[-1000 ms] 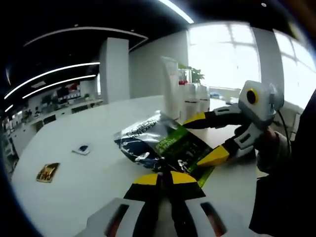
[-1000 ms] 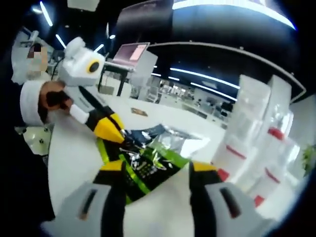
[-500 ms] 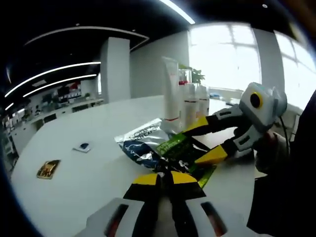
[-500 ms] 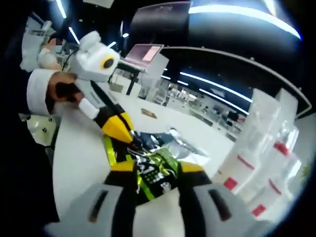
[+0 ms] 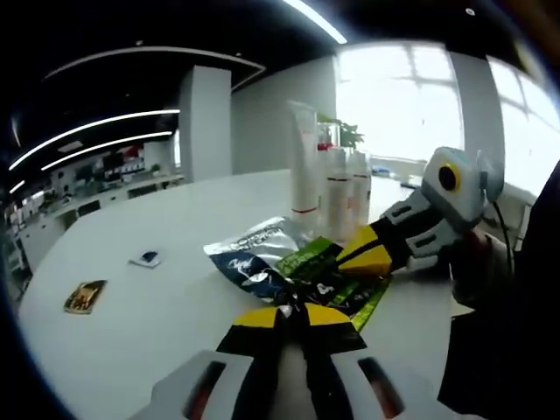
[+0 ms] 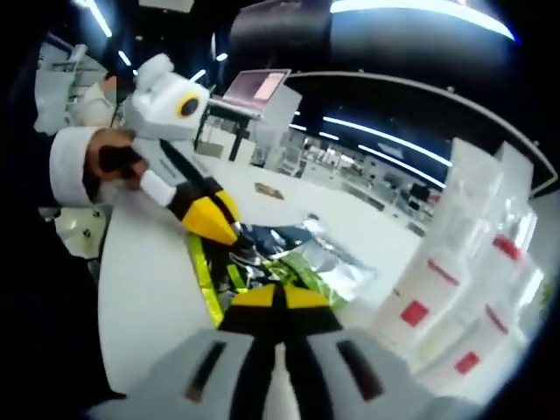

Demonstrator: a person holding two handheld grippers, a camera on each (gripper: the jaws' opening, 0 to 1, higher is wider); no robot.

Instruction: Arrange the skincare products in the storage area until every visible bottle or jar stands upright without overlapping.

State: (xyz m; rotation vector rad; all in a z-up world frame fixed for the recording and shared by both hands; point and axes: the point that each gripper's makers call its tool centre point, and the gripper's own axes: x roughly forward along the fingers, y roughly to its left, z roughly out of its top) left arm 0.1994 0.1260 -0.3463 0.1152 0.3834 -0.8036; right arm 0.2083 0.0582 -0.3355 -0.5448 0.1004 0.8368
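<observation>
Gripping the same flat foil sachets (image 5: 289, 267) from two sides, both tools are busy with packets, not bottles; the green-and-black sachet (image 6: 262, 271) and a silver-blue one under it lie overlapped on the white table (image 5: 157, 306), just beside the upright white bottles (image 5: 337, 192). The left gripper (image 5: 291, 315) has its jaws together on the near edge of the packets; the right gripper (image 6: 278, 302) is likewise pinched shut on the green sachet's far side. I judge the step in hand to be separating or shifting the packets; next, one tool must let go so the other can draw its sachet clear without knocking the standing bottles (image 6: 455, 280). Farther off lie a small gold-brown packet (image 5: 85, 297) and a little blue-and-white one (image 5: 147, 259), well apart.
</observation>
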